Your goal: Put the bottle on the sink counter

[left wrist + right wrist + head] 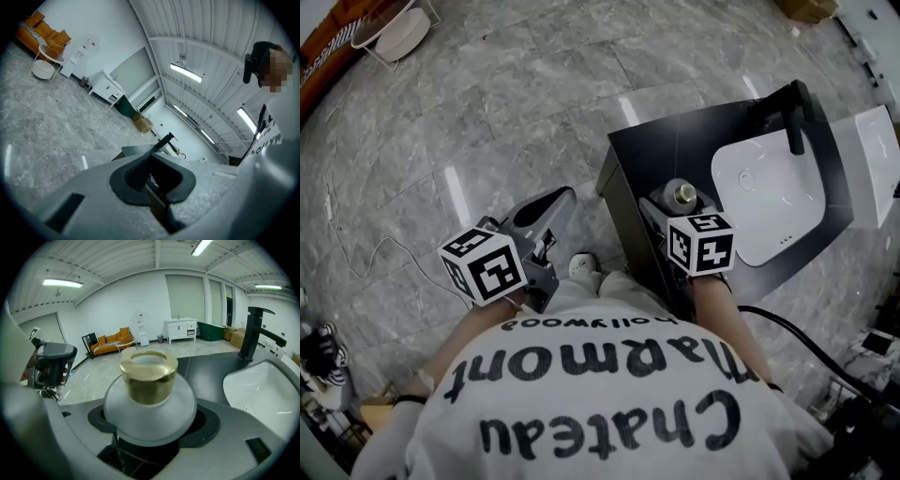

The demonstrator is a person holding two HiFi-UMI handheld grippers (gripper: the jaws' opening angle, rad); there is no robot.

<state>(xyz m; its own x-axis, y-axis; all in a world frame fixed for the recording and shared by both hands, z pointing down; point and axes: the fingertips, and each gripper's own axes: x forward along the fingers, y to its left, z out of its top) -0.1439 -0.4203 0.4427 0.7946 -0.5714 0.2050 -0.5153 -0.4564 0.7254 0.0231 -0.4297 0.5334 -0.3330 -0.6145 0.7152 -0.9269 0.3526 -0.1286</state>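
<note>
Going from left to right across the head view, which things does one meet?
Left claw → bottle → white sink.

A: Where was the bottle (680, 194)?
B: In the right gripper (675, 208), at the counter's (675, 141) near edge. The sink (769, 202) was right of it, tap (797, 122) behind.
A: The left gripper (558, 202)?
B: Left of the counter, over the floor (487, 122).

Bottle (149, 401) — body below the shoulder hidden inside the right claw (151, 430).
</note>
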